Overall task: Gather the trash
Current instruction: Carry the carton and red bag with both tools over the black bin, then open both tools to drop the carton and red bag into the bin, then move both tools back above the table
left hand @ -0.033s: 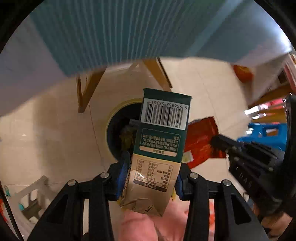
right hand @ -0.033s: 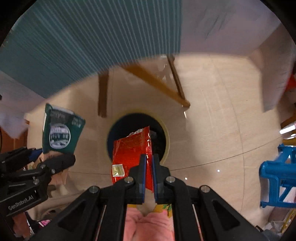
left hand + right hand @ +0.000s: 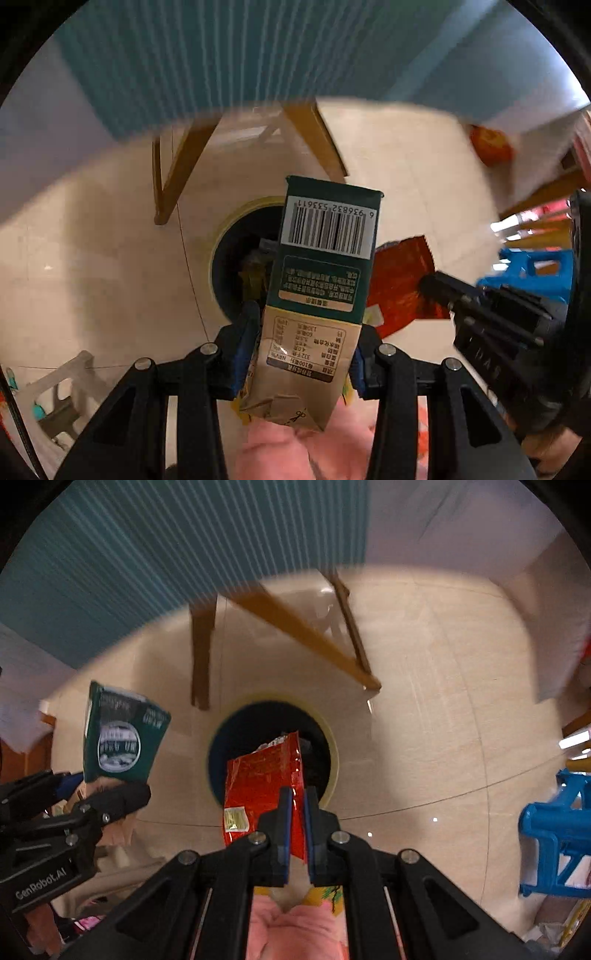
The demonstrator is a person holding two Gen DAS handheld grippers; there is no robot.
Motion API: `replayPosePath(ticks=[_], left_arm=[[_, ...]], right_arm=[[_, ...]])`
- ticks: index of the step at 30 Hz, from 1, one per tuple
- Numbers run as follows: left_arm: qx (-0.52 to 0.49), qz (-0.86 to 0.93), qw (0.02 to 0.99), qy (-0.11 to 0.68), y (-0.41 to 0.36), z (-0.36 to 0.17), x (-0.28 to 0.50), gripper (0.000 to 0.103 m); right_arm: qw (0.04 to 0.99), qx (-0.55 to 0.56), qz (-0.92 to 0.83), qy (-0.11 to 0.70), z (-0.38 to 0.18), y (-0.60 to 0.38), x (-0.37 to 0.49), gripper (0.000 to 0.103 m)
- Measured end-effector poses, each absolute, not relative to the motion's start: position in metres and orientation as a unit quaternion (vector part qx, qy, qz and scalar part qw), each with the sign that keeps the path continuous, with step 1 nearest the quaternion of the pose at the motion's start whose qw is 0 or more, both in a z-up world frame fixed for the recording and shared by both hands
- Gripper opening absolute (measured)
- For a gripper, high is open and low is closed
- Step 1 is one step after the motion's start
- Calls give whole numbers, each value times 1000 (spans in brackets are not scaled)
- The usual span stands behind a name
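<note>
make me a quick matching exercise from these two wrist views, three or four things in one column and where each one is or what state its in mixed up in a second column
Things:
1. green and tan paper carton
2. red foil snack wrapper
3. round yellow-rimmed trash bin
4. blue plastic stool

Places or states:
A. on the floor, trash already inside
B. pinched by the right gripper
C. at the right edge, on the floor
D. clamped in the left gripper

Pairs: 1-D, 2-B, 3-A, 4-C

Both wrist cameras look steeply down, sharing the bin point(image 3: 236, 258) point(image 3: 332, 753).
</note>
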State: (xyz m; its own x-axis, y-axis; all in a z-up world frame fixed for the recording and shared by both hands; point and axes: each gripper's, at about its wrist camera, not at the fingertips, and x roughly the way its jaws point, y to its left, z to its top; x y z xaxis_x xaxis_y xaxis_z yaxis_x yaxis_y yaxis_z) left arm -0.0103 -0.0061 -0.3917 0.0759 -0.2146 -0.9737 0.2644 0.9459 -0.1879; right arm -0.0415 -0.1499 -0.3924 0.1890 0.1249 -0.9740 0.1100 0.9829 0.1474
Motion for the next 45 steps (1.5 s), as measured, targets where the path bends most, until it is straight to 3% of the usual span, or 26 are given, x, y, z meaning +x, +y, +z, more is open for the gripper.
replayPosePath(ticks=[5, 7, 13, 16, 18, 26, 32, 45], left_arm=[[-3, -134, 734, 666, -5, -455, 4, 46], [-7, -121, 730, 672, -5, -473, 11, 70], [0, -95, 735, 671, 3, -490, 26, 96], [6, -80, 741, 667, 10, -483, 24, 97], [6, -72, 742, 666, 15, -484, 24, 97], [-20, -40, 738, 673, 35, -464, 6, 97], [-35, -22, 734, 678, 55, -414, -26, 97], [-60, -1, 774, 630, 90, -222, -55, 97]], right_arm=[[752, 95, 32, 651, -465, -143, -16, 10], [742, 111, 39, 660, -485, -143, -6, 10], [722, 128, 36, 679, -515, -138, 11, 11], [723, 134, 41, 676, -511, -136, 12, 34], [727, 136, 47, 671, -505, -135, 11, 38], [738, 135, 44, 659, -475, -133, 2, 38], [745, 139, 55, 650, -421, -129, -14, 38], [769, 160, 85, 613, -240, -135, -54, 38]])
